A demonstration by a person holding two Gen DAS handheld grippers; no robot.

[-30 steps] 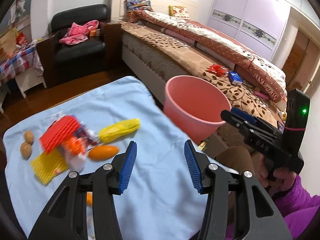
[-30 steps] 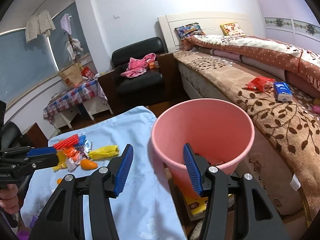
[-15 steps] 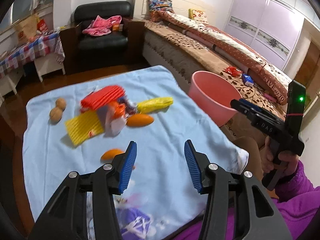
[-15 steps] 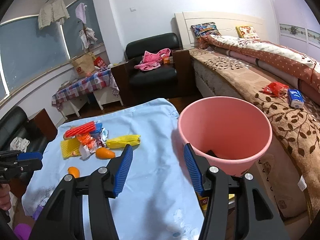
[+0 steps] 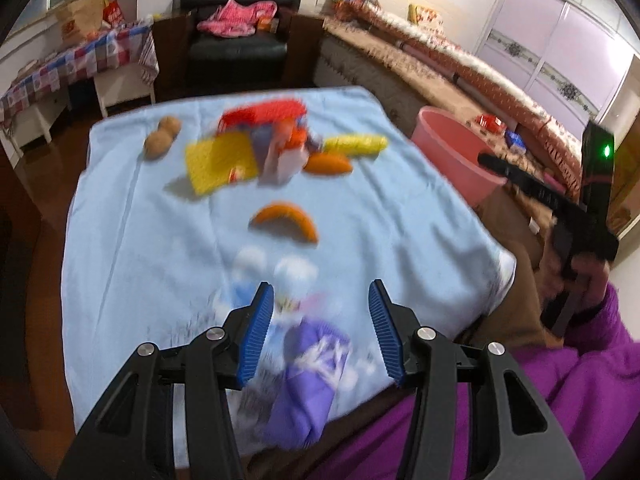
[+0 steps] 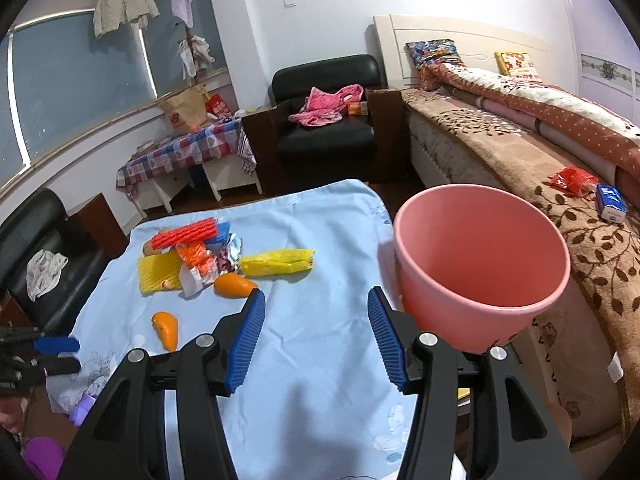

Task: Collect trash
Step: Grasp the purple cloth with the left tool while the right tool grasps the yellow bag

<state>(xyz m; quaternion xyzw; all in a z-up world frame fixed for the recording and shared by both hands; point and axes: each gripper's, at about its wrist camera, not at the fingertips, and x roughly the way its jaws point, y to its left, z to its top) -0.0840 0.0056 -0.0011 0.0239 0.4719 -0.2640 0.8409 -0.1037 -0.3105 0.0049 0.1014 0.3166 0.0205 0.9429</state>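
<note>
A heap of trash lies on the blue cloth (image 6: 320,344): red foam net (image 6: 185,233), yellow foam net (image 6: 157,271), yellow wrapper (image 6: 277,262), crumpled wrappers (image 6: 200,259). Two orange pieces (image 6: 233,286) (image 6: 167,329) lie nearer. The pink bucket (image 6: 480,268) stands at the cloth's right edge. In the left wrist view the heap (image 5: 260,152) is far ahead and the bucket (image 5: 456,156) at right. My left gripper (image 5: 318,332) is open and empty above the cloth's near edge. My right gripper (image 6: 316,340) is open and empty, left of the bucket.
Two brown nuts (image 5: 160,140) lie at the cloth's far left. A bed (image 6: 560,152) with a red packet (image 6: 573,179) and blue pack (image 6: 610,201) runs along the right. A black armchair (image 6: 324,120) and a checked side table (image 6: 180,156) stand behind.
My left gripper has pulled back toward me and tilted down, so the whole cloth now shows. My right gripper has drawn back and swung left. Both stay open and empty.
</note>
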